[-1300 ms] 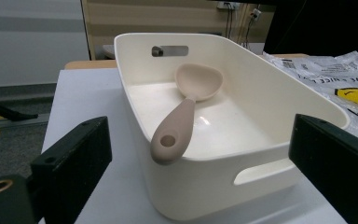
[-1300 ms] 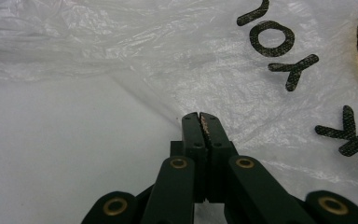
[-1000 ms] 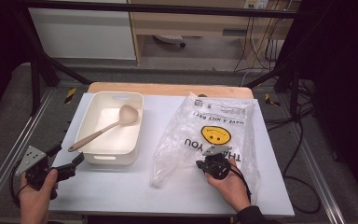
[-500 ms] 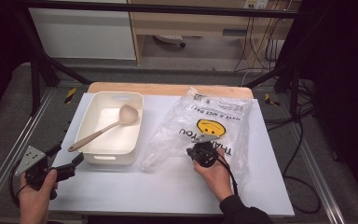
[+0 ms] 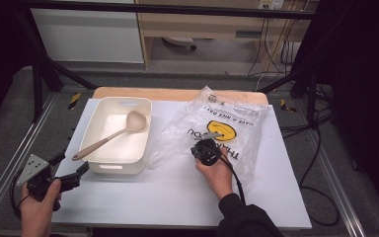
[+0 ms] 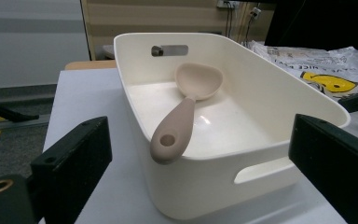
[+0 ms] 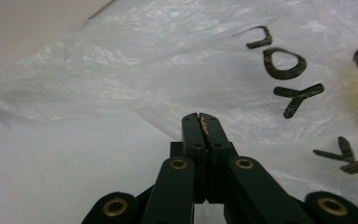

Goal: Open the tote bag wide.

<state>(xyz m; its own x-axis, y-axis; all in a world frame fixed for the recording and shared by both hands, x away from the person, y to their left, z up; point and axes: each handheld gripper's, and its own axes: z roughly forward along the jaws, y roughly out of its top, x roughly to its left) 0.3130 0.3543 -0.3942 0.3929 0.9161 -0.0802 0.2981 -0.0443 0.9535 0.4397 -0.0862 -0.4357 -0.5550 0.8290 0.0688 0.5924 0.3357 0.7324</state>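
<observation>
Right hand-held gripper (image 7: 200, 122), jaws pressed together on the clear plastic smiley-print bag (image 5: 227, 123), drags it left across the white table (image 5: 177, 192) toward the cream tub (image 5: 94, 163); left hand-held gripper (image 5: 74, 170) gapes idle.

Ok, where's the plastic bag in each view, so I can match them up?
High view: the plastic bag lies right of centre on the table, right of the white tub, with the right claw over it.
Left gripper view: the bag sits at the upper right edge, beyond the tub's far rim.
Right gripper view: the bag spreads across the frame, behind the shut jaws.
Shared landmark: the bag's yellow smiley print.
</observation>
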